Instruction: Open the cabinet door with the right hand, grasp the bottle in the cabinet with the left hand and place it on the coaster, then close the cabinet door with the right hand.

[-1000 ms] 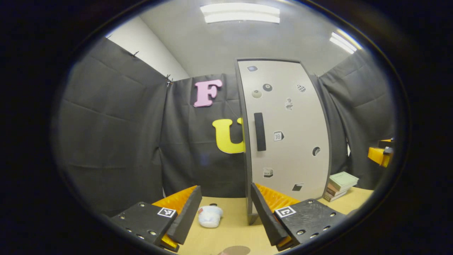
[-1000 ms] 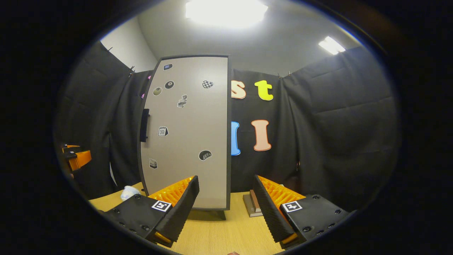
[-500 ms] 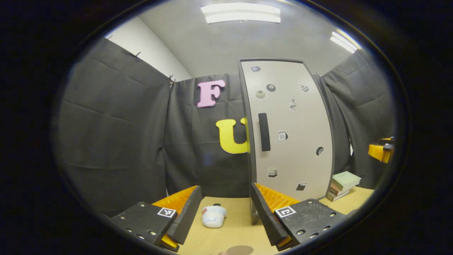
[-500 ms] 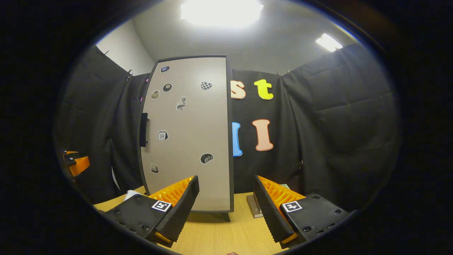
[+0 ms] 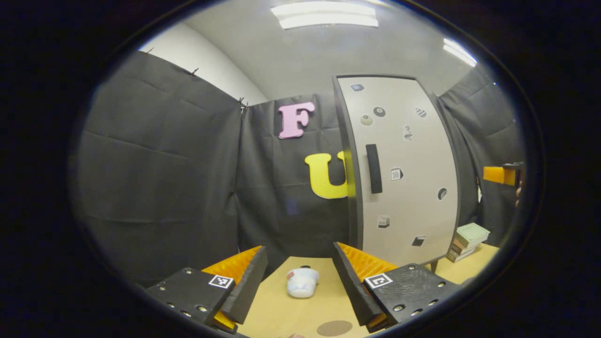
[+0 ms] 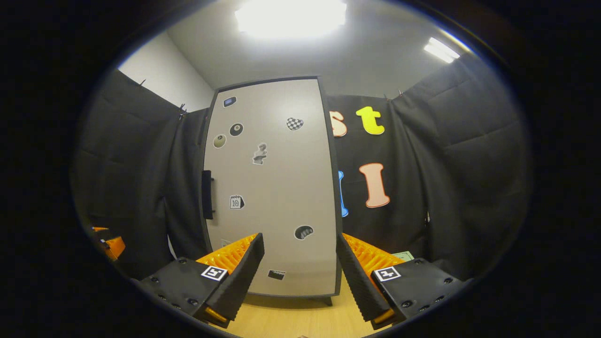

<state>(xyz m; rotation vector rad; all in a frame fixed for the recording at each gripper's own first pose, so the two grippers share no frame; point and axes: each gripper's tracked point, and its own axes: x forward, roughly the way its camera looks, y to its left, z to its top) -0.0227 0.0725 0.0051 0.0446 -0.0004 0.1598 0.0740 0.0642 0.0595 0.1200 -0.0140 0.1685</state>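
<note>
Right gripper has risen toward the closed cabinet door, fingers released; handle at ten o'clock, opening not yet begun

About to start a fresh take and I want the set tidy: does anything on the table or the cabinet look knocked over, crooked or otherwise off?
One thing: a small white container lies on its side on the table, left of the cabinet. The cabinet door is shut, and the stack of books looks tidy.
</note>
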